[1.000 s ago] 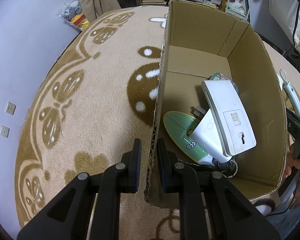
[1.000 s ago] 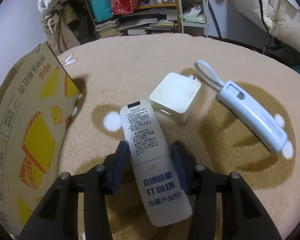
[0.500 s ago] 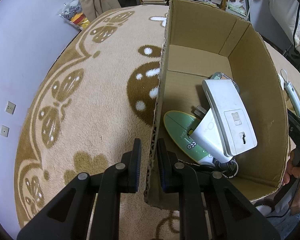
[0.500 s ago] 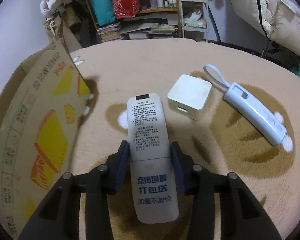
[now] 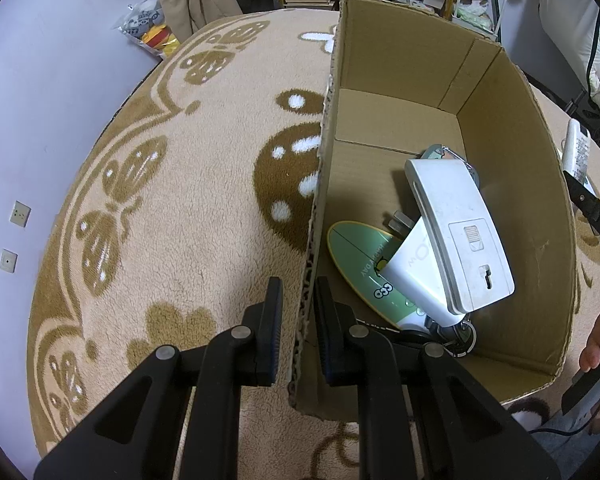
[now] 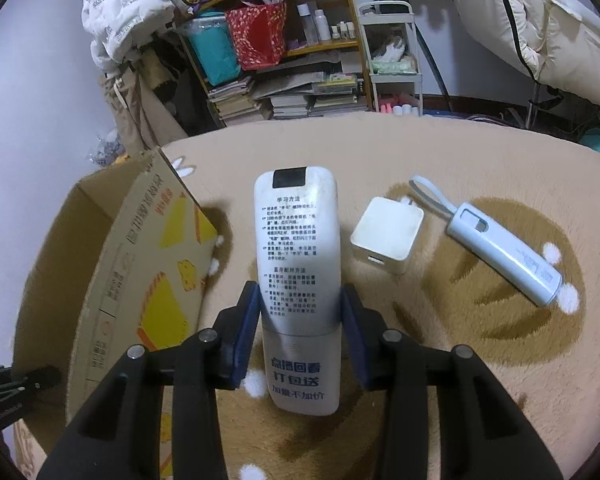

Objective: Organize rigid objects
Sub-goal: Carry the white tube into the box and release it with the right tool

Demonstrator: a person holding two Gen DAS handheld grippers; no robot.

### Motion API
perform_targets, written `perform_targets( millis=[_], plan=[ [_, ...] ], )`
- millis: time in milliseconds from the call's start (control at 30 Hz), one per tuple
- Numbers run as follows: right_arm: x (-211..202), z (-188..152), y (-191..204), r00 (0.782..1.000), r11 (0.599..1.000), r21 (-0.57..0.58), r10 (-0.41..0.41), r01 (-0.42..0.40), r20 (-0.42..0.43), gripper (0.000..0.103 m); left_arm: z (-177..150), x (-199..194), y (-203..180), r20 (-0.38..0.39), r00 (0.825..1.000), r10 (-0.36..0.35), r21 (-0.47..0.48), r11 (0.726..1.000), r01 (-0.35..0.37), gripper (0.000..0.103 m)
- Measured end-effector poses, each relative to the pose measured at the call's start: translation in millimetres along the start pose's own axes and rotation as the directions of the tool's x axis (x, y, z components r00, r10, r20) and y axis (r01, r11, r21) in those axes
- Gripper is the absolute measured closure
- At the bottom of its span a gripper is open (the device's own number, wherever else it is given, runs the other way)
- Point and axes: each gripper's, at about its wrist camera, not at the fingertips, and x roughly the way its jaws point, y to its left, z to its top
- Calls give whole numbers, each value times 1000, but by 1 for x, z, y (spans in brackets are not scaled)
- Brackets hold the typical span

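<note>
Down on the patterned carpet (image 5: 204, 216), the left gripper (image 5: 297, 320) has its fingers (image 5: 274, 312) set narrowly either side of the near wall of the cardboard box (image 5: 512, 184), one pad outside and one inside; whether they actually pinch the wall I cannot tell, since a thin gap shows on each side. Inside the box, toward 3 o'clock from those fingers, a white remote (image 5: 460, 232) lies tilted across a white adapter (image 5: 416, 272), which rests on a green oval plate (image 5: 360, 264).

The right gripper (image 6: 300, 328) is clenched on a second white remote control (image 6: 298, 272), pads pressed to both long edges around its middle, printed back facing up, its far end pointing to 12 o'clock and lifted off the carpet. At 9 o'clock from it stands the box with its yellow-printed outer wall. At 2 o'clock, a square white charger (image 6: 386, 236) lies on the carpet, and just beyond it toward 3 o'clock a pale blue power bank (image 6: 504, 254) with a loop strap, apart from the charger.
</note>
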Motion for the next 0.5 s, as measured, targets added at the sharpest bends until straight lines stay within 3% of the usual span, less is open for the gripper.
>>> perform_targets(
  millis=[500],
  plan=[
    [-18,5,10,998,999,-20,42,-41,37,62,0,0,0,0,1000,1,0,1000,-1,87]
  ],
)
